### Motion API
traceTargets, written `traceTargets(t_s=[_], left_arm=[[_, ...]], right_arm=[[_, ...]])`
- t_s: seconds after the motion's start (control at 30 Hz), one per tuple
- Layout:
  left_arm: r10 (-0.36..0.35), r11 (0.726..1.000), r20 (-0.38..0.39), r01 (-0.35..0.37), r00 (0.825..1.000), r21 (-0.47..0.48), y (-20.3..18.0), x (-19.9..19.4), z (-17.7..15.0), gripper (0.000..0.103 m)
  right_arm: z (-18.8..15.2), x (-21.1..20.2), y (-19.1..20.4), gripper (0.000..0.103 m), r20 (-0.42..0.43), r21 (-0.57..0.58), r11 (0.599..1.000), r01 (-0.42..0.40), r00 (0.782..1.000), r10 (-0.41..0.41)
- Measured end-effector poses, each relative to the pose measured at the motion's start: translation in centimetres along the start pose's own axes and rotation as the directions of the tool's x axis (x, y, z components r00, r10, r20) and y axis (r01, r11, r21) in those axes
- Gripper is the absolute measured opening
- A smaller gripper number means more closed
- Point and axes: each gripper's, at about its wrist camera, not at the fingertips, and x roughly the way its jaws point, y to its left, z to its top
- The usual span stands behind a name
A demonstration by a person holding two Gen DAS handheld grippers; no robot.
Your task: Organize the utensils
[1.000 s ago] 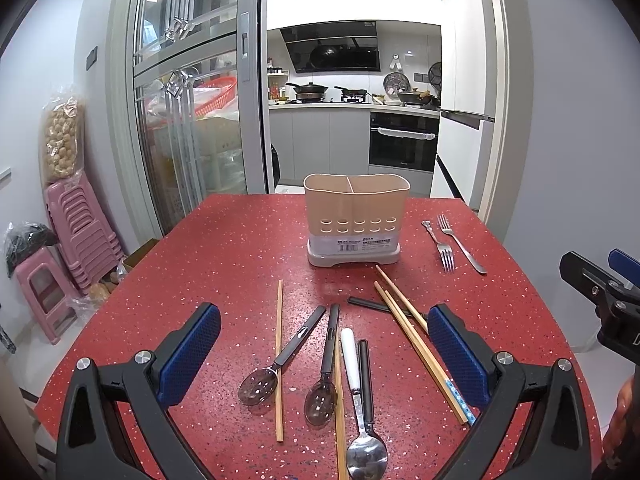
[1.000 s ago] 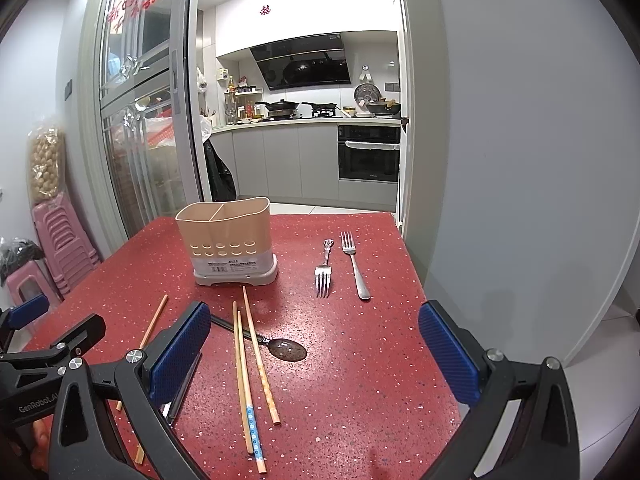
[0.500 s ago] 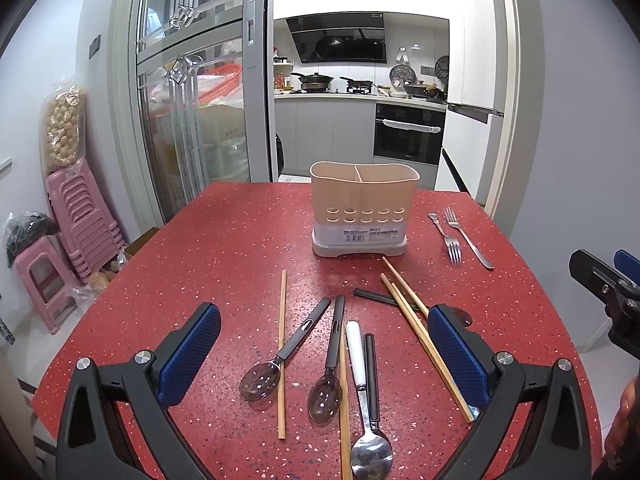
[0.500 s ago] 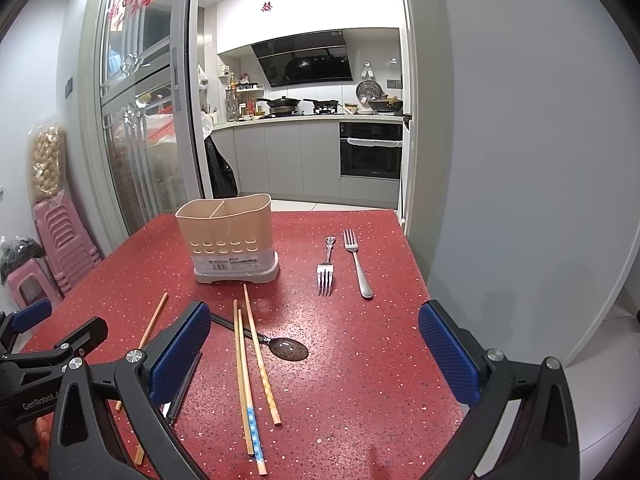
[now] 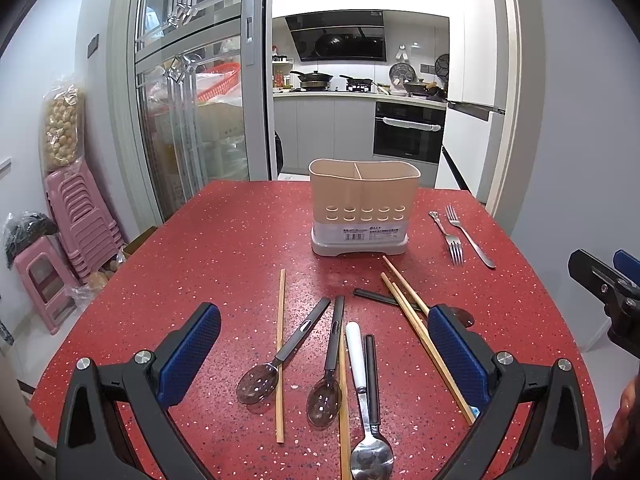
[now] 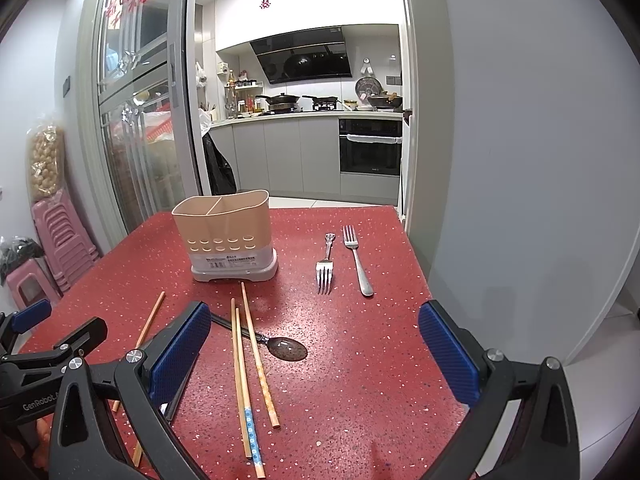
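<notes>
Left tool (image 5: 324, 356) has edged nearer the spoons (image 5: 325, 364), both tools gaping wide and empty; utensil holder (image 5: 362, 208) awaits its first piece.

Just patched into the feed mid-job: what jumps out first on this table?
A beige two-compartment utensil holder stands empty near the far middle of the red speckled table. Spoons and chopsticks lie scattered in front of it, and two forks lie side by side to its right. Both grippers, left and right, hover open, holding nothing.
</notes>
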Motion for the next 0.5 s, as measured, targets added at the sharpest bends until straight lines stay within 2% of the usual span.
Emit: traceTargets(t_s=[0.3, 0.5], left_arm=[[0.003, 1.000, -0.015, -0.004, 1.000, -0.010, 0.5, 0.7, 0.1, 0.103], [0.013, 1.000, -0.053, -0.013, 0.998, 0.000, 1.2, 2.1, -0.3, 0.103]], right_arm=[[-0.2, 0.5, -0.2, 0.103, -0.014, 0.000, 1.000, 0.000, 1.000, 0.000], [-0.3, 1.5, 0.0, 0.103, -0.043, -0.007, 1.000, -0.014, 0.999, 0.014]])
